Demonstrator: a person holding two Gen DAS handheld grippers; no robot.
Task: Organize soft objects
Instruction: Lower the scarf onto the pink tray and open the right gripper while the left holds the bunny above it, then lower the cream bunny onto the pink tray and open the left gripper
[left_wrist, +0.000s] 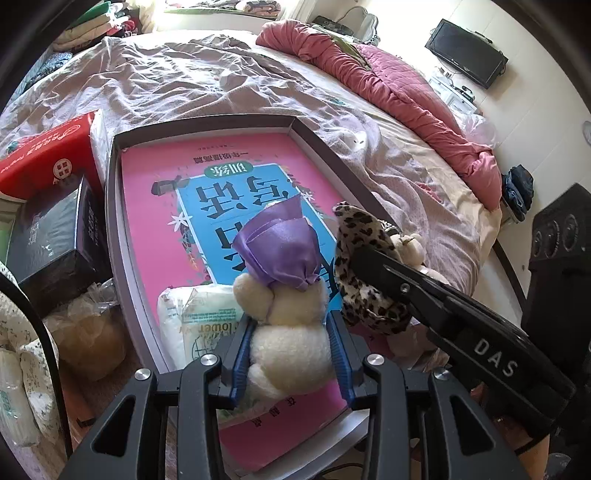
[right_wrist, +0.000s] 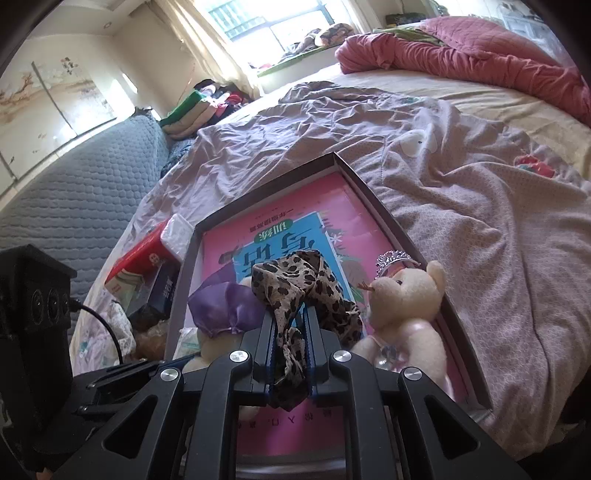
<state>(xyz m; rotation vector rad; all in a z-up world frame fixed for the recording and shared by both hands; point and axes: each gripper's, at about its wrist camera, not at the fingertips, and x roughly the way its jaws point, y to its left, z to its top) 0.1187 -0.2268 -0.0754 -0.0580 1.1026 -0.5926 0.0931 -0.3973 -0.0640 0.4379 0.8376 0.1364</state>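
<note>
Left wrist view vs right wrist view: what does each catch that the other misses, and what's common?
Left wrist only: the left gripper clamped on the cream plush, a white tissue pack in the tray, a wall TV.

Right wrist only: the window, a blue quilted sofa, and the crowned bear seen whole against the tray's side wall.

Both: the tray with the pink book, the purple satin cloth, and the right gripper pinching the leopard-print scarf.
</note>
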